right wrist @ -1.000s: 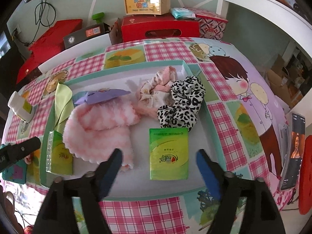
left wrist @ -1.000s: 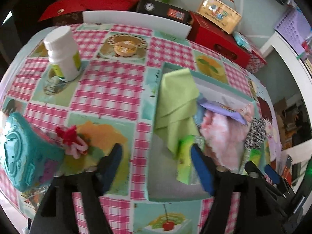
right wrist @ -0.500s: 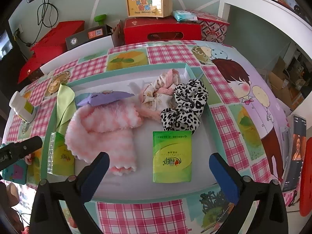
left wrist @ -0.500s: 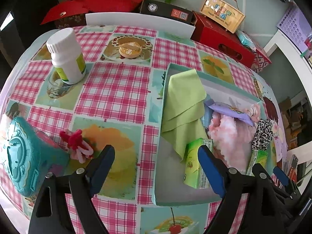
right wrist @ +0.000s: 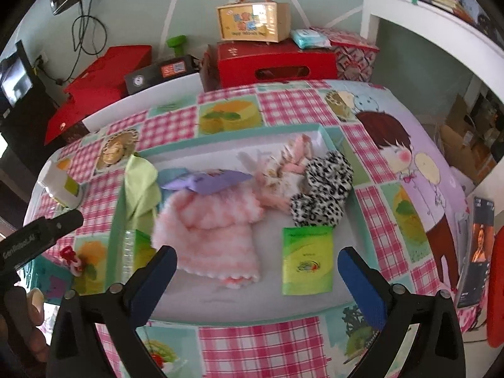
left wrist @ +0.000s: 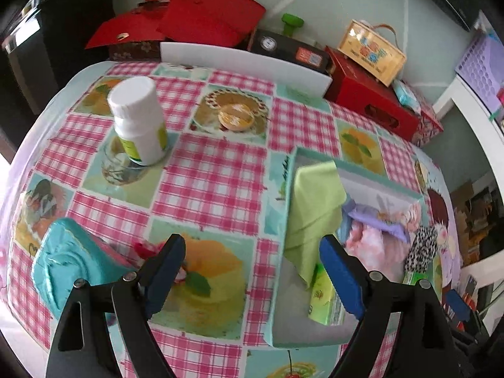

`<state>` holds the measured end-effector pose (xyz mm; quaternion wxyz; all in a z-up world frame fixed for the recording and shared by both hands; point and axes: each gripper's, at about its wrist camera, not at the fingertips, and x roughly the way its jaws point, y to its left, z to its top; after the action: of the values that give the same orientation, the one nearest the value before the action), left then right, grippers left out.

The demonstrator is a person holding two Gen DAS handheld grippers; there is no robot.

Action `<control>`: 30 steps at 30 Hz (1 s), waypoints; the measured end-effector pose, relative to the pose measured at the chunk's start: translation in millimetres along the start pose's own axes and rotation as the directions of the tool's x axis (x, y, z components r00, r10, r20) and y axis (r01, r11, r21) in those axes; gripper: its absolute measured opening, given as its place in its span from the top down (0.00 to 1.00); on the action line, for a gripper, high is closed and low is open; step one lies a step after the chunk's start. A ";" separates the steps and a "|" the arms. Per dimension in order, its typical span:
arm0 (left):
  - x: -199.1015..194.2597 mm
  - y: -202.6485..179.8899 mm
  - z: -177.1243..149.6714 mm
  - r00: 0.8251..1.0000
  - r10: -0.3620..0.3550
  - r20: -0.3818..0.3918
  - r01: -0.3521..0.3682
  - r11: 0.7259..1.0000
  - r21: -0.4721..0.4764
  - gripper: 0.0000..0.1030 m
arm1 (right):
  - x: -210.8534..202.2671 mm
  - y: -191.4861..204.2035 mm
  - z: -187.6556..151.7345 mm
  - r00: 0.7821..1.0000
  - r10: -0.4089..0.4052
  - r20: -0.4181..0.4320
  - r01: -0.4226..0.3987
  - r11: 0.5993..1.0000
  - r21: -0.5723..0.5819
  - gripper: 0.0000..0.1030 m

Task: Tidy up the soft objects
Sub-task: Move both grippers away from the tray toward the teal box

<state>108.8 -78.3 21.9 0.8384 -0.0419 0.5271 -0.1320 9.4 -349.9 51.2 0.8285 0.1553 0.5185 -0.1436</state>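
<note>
- Your soft things lie in the shallow teal-rimmed tray (right wrist: 352, 189) on the checked pink tablecloth (left wrist: 214, 182): a fluffy pink-and-white towel (right wrist: 208, 233) in the middle, a leopard-print scrunchie (right wrist: 327, 189) to its right, and a pale floral scrunchie (right wrist: 283, 173) touching both.
- A flat lilac packet (right wrist: 208, 182) overlaps the towel's far edge and hides a blue item beneath it; what that item is cannot be told.
- A lime-green folded cloth (left wrist: 315, 204) drapes over the tray's left rim, half in, half out.
- One green tissue pack (right wrist: 307, 260) lies flat near the tray's front; a second green pack (left wrist: 324, 296) leans at the left wall, partly covered by your finger.
- Your right gripper (right wrist: 256, 283) hangs above the tray's near edge, jaws spread wide, nothing between them.
- Your left gripper (left wrist: 252, 275) straddles the tray's left rim, jaws also apart and empty.
- Outside the tray, a small red-and-pink trinket (right wrist: 74, 260), perhaps a hair tie, is mostly hidden behind your left finger, beside a teal embossed box (left wrist: 69, 264) cut off by the frame edge.
- A white plastic bottle (left wrist: 138, 119) stands upright farther back.
</note>
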 end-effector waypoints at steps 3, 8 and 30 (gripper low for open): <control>-7.9 12.0 6.5 0.999 0.025 0.029 -0.024 0.999 -0.024 0.15 | -4.9 15.2 7.1 1.000 0.014 0.000 -0.014 1.000 -0.023 0.00; -20.4 33.5 19.2 0.996 0.050 0.073 -0.046 0.997 -0.062 0.15 | -14.5 46.2 21.5 0.998 0.051 0.022 -0.049 0.996 -0.073 0.00; -16.3 97.6 41.7 0.989 0.148 0.019 -0.142 0.971 -0.193 0.15 | 5.6 163.6 63.0 0.981 0.195 0.010 -0.185 0.946 -0.265 0.00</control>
<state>156.7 17.0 34.0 0.8466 -0.0857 0.5250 -0.0186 128.3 -227.0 89.9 0.8609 0.0906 0.5006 0.0041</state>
